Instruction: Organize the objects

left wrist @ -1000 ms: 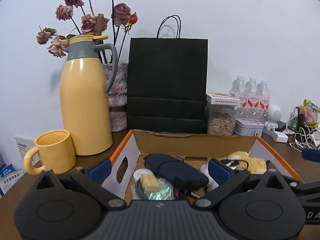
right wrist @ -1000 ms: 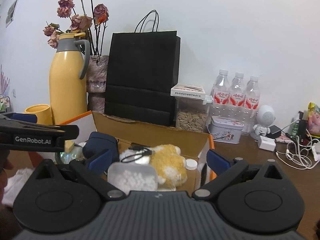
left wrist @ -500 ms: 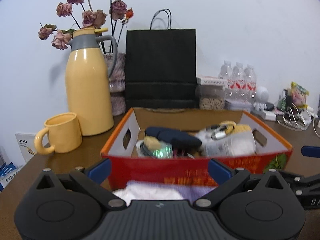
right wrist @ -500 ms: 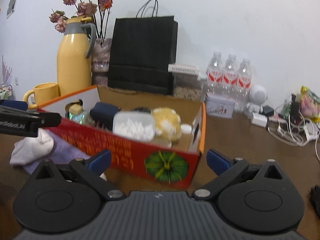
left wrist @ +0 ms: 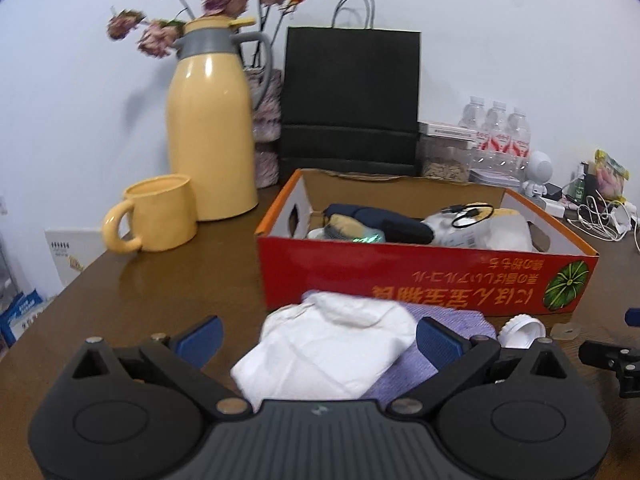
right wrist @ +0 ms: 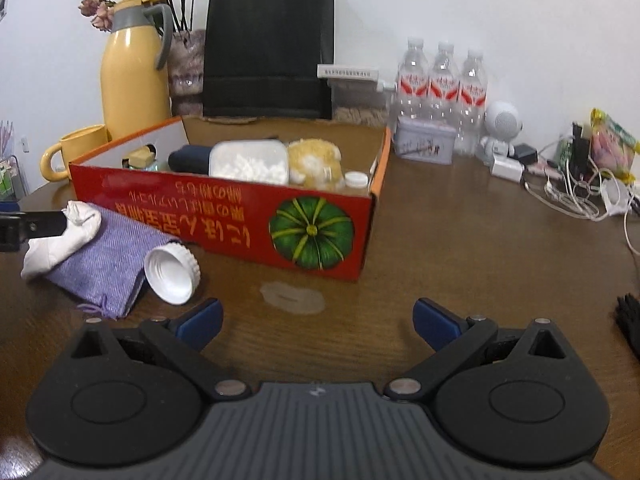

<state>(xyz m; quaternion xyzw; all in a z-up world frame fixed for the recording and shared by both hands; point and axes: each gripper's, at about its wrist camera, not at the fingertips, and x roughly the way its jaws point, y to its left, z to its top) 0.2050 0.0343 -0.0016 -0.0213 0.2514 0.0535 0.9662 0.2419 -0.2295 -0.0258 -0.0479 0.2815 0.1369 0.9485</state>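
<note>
A red cardboard box [left wrist: 420, 272] [right wrist: 224, 216] with a pumpkin print stands mid-table and holds several items: a dark pouch, a clear lidded tub [right wrist: 249, 161], a yellow plush [right wrist: 316, 160]. In front of it lie a white cloth [left wrist: 332, 352] [right wrist: 60, 236] on a purple woven pouch [left wrist: 436, 344] [right wrist: 104, 260], a white bottle cap [left wrist: 522, 330] [right wrist: 172, 270] and a clear flat piece [right wrist: 292, 296]. My left gripper [left wrist: 318, 336] is open, its fingers on either side of the white cloth. My right gripper [right wrist: 318, 322] is open over bare table, just short of the clear piece.
A yellow thermos [left wrist: 210, 128], yellow mug [left wrist: 158, 214], dried flowers in a vase and a black paper bag [left wrist: 352, 100] stand behind the box. Water bottles [right wrist: 440, 80], a tin [right wrist: 425, 140], a white speaker and tangled cables [right wrist: 576, 196] fill the right side.
Both grippers have pulled back from above the box and dropped low towards the table. The box's red front, the cloth, pouch and cap have come into view.
</note>
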